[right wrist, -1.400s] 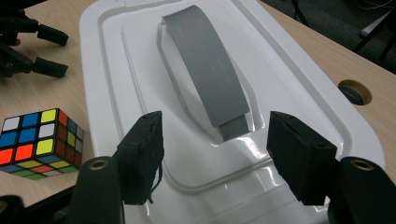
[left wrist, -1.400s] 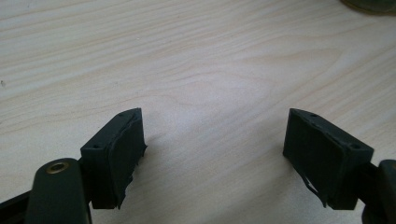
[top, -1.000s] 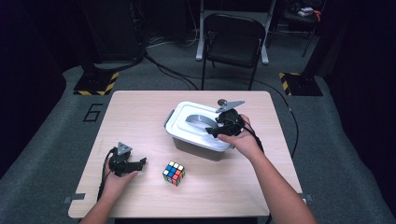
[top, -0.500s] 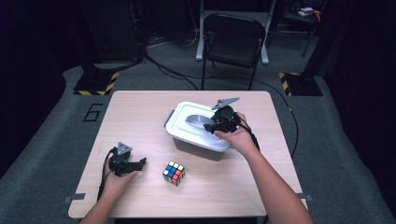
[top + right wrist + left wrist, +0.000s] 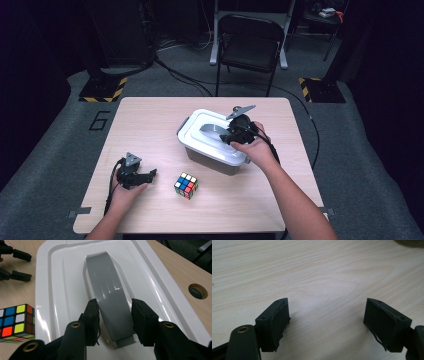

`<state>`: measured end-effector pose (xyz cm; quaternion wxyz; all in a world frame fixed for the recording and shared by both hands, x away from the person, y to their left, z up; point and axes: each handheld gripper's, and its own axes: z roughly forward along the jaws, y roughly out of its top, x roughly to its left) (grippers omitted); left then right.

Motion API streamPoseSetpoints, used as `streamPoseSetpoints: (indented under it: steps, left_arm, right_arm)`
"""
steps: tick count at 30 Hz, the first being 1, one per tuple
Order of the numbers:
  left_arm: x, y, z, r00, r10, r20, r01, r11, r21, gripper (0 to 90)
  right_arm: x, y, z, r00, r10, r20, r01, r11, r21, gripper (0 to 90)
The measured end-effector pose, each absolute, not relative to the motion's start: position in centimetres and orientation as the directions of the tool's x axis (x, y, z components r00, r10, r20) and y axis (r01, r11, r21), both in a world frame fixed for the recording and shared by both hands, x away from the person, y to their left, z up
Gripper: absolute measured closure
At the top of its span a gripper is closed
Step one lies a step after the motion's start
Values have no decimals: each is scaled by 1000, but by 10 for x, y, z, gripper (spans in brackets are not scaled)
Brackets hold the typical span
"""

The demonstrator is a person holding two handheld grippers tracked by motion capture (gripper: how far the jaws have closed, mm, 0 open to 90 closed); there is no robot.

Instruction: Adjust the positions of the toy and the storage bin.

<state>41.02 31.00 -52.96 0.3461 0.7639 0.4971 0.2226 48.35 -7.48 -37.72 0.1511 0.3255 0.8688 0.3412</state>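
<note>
Seen from above: right tongs (image 5: 231,136) lowered onto the white lid (image 5: 200,137) of a storage box (image 5: 212,162) near the middle of the tabletop (image 5: 150,115), jaws having just been closing around the lid's grey arched handle (image 5: 214,131). In the right gripper view, that grey handle (image 5: 110,297) set squarely between the two black pads, both flanks touched or all but touched, so the right tongs (image 5: 114,313) apparently clenched on it, most likely to lift the lid (image 5: 62,277) straight off. Grip taken at the near end of the arch rather than its crest, perhaps because the hand comes in from the box's front edge. Left tongs (image 5: 148,175) resting well apart at the near left of the tabletop, parked out of the way; in the left gripper view, left tongs (image 5: 327,317) released, jaws spread wide over bare wood (image 5: 317,272) with nothing between. Colourful puzzle cube (image 5: 185,185) lying loose between left tongs and box, just in front of it, plausibly waiting to go inside once the lid comes away. Lid still seated flat on the box, not yet raised.
</note>
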Motion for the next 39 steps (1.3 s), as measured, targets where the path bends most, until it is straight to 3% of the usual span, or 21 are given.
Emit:
streamPoseSetpoints:
  steps: [20, 39]
  left_arm:
    - [410, 309, -530, 402, 916, -4, 603, -261, 754, 204]
    - [410, 309, -530, 400, 916, -5, 604, -260, 754, 205]
  right_arm:
    - [454, -92, -378, -711, 702, -21, 491, 519, 700, 638]
    - [436, -101, -381, -761, 649, -4, 451, 532, 717, 670]
